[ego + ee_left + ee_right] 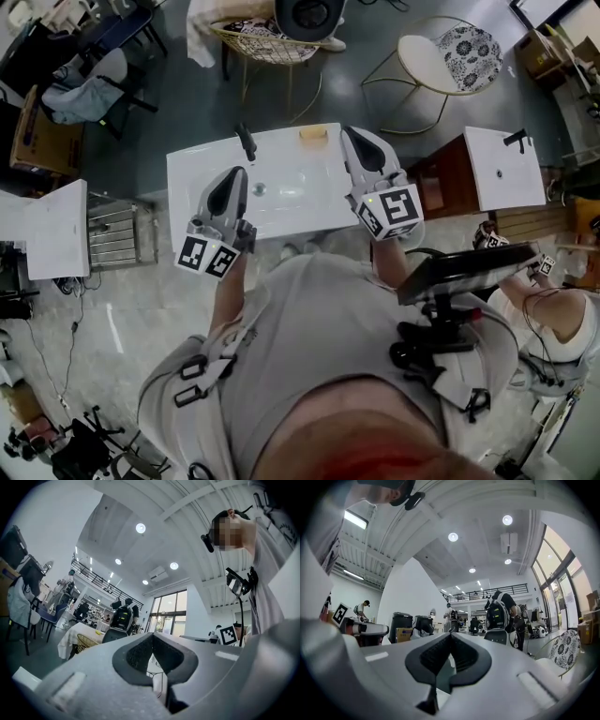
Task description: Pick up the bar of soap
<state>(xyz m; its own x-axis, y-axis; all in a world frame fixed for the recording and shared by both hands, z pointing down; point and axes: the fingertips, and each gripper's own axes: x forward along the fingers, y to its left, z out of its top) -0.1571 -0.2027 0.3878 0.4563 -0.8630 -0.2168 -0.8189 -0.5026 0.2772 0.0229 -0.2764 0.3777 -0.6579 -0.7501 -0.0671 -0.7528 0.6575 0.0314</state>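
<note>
On my far left a white table (pixel 52 230) stands apart from the sink.

My left hand-held gripper (pixel 232 180) is held over the left part of the white worktop (pixel 192 178), with its marker cube (pixel 208 255) toward me. In the left gripper view its jaws meet at the tips with nothing between them. Past them I see only the room: ceiling lights, tall windows and a wire chair (pixel 88 641).

Just ahead of that gripper a dark tap (pixel 247 142) stands at the far edge of the worktop. A round drain (pixel 260 188) lies in the basin between the two grippers.

The soap (pixel 313 134), a tan bar, lies at the far edge of the worktop, to the right of the tap. It is close to the left of my right gripper's tips. Neither gripper has it.

My right hand-held gripper (pixel 356 141) is held over the right part of the worktop and points away from me. In the right gripper view its jaws are closed tip to tip and empty, and the open room lies beyond them.

Further right a second white worktop (pixel 504 169) carries its own tap (pixel 516 141). A second person (pixel 562 319) holds marker cubes at the right edge of the head view.
</note>
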